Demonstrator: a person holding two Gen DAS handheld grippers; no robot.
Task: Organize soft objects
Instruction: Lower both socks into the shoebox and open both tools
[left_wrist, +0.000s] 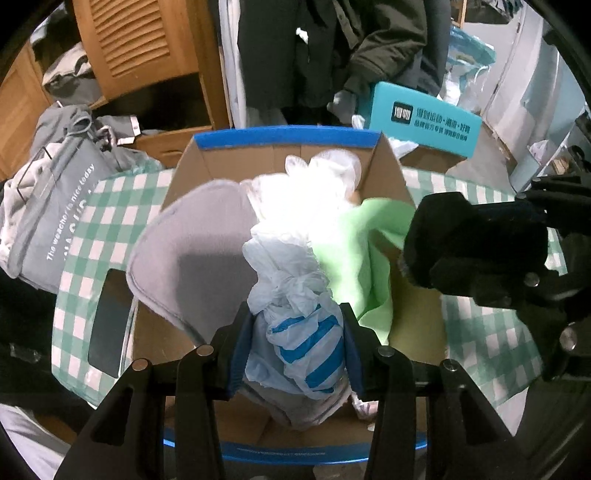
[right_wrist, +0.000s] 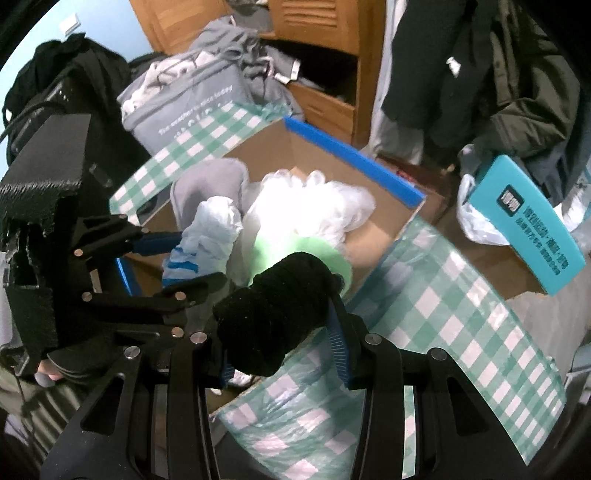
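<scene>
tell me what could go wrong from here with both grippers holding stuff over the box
1. The cardboard box is already heaped with white plastic, a green cloth and a gray pad; more items may spill over its rim.
2. The left gripper pinches only the lower end of the blue-striped plastic bag; the thin film might slip or tear.
3. The right gripper, holding the black fabric roll, sits close beside the left one, so they could collide.

The open cardboard box with blue-taped rim (left_wrist: 284, 138) sits on the green-and-white checked tablecloth (left_wrist: 110, 221). Inside, the grey padded fabric piece (left_wrist: 195, 236) leans at its left wall, the crumpled white plastic bags (left_wrist: 306, 188) lie toward the far edge, and the light green cloth (left_wrist: 354, 254) drapes at its right side.
</scene>
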